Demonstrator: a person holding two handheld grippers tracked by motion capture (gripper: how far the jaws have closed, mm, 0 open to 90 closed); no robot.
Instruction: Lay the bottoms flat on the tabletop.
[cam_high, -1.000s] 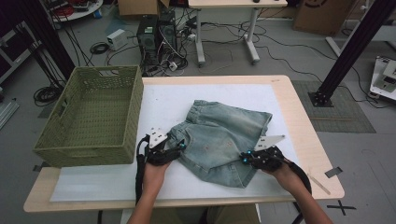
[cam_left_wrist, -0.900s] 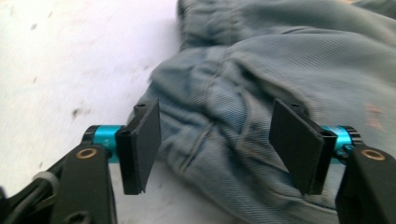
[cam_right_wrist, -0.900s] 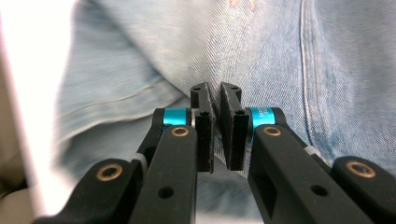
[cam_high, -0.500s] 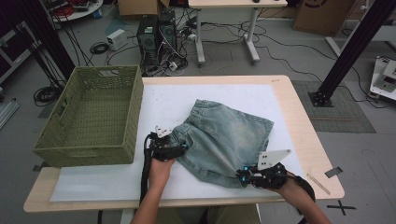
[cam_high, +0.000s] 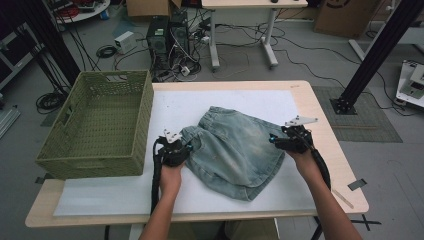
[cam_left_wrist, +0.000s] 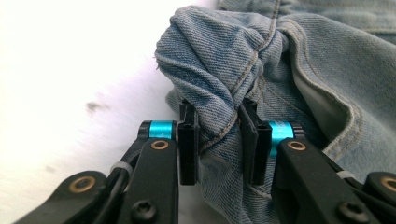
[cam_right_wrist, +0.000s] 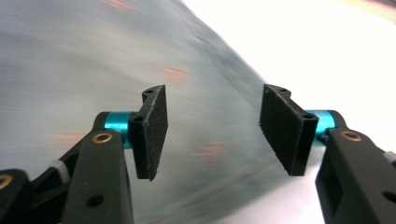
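Our left gripper (cam_left_wrist: 218, 140) pinches a bunched fold of the denim shorts (cam_high: 235, 150); the jaws have just been closing on it. Our right gripper (cam_right_wrist: 212, 133) has just been opening and stands spread, nothing between its pads. We should probably regrip the blurred right edge squarely before folding.

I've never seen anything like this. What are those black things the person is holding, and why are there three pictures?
No robot here: a person holds a hand-operated two-jaw tool in each hand. One picture looks down from above the table; each of the other two comes from a camera riding on a tool. On the white sheet lie denim shorts, with a green basket beside them. The left tool has just been closing and pinches a bunched fold of denim. The right tool has just been opening; its jaws stand apart above the shorts, holding nothing.
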